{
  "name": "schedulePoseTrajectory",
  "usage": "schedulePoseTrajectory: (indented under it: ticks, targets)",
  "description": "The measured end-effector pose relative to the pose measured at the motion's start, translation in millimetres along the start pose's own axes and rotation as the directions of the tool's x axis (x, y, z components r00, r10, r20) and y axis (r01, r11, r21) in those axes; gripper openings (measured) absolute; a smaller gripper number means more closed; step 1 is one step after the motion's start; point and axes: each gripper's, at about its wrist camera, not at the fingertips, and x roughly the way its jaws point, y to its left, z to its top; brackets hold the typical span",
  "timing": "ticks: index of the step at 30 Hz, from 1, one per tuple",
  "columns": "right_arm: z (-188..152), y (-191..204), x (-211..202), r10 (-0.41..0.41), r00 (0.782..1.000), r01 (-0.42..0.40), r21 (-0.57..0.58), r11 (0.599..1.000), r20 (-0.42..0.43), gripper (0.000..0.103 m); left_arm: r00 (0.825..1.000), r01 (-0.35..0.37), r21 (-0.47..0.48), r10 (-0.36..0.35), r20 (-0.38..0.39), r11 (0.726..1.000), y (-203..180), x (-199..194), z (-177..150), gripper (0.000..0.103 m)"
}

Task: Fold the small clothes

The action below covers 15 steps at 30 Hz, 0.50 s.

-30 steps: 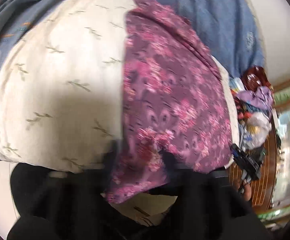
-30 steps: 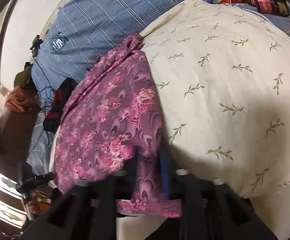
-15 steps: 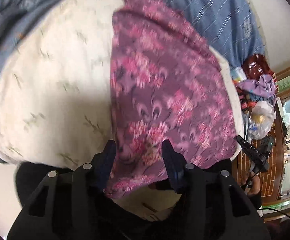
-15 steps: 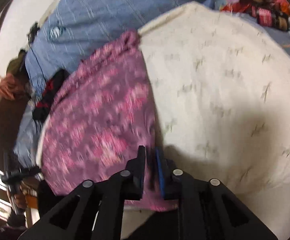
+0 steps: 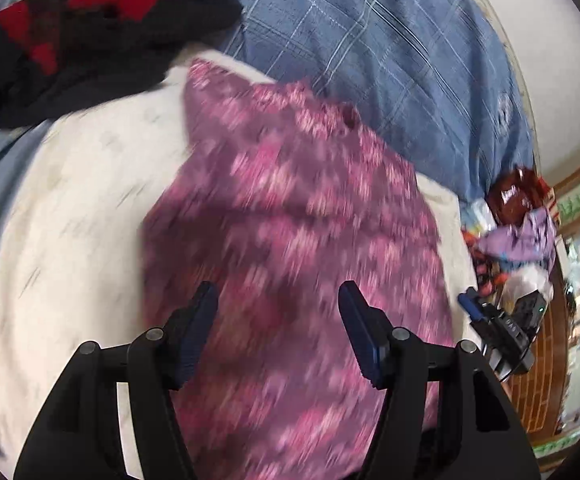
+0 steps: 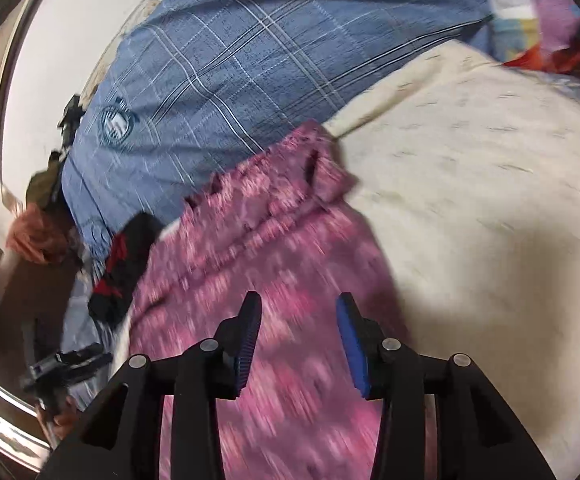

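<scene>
Purple floral garment point(image 5: 290, 216) lies spread on the cream pillow point(image 5: 70, 216), beside a blue plaid sheet point(image 5: 390, 60). Your left gripper point(image 5: 276, 300) and right gripper point(image 6: 298, 312) hover over it, jaws apart, holding nothing. It looks thin, light and limp; pinch its near hem corners so it won't slump.
</scene>
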Motion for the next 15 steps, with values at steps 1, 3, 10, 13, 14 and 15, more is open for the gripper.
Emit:
schedulePoseTrajectory:
  ticks: [1,3,10,13,14,15]
  targets:
    - [12,5,17,0.004,1.0,-0.005,0.012,1.0,0.006,0.042,1.0,0.003,-0.011,-0.003,-0.001,1.0,-2,10,13,0.062]
    - [30,11,46,0.026,1.0,-0.025,0.03,0.999,-0.008,0.042,1.0,0.011,-0.033,-0.011,-0.005,0.999,-6,29,36,0.062]
    - [71,34,130,0.051,0.999,-0.05,0.025,0.998,-0.017,0.04,0.999,-0.032,-0.094,0.031,-0.014,0.995,25,88,68,0.053]
    - [72,11,147,-0.04,0.998,0.041,0.028,0.999,-0.041,0.002,1.0,-0.005,-0.126,0.004,-0.006,0.992,42,80,67,0.024]
    - [74,6,146,-0.042,0.998,0.045,0.046,0.998,-0.052,0.0,1.0,0.01,-0.151,-0.012,-0.015,0.988,51,75,67,0.015]
    - [75,1,141,-0.011,0.998,0.016,0.076,0.997,-0.063,0.0,0.999,0.038,-0.18,-0.042,-0.017,0.983,59,69,68,0.015]
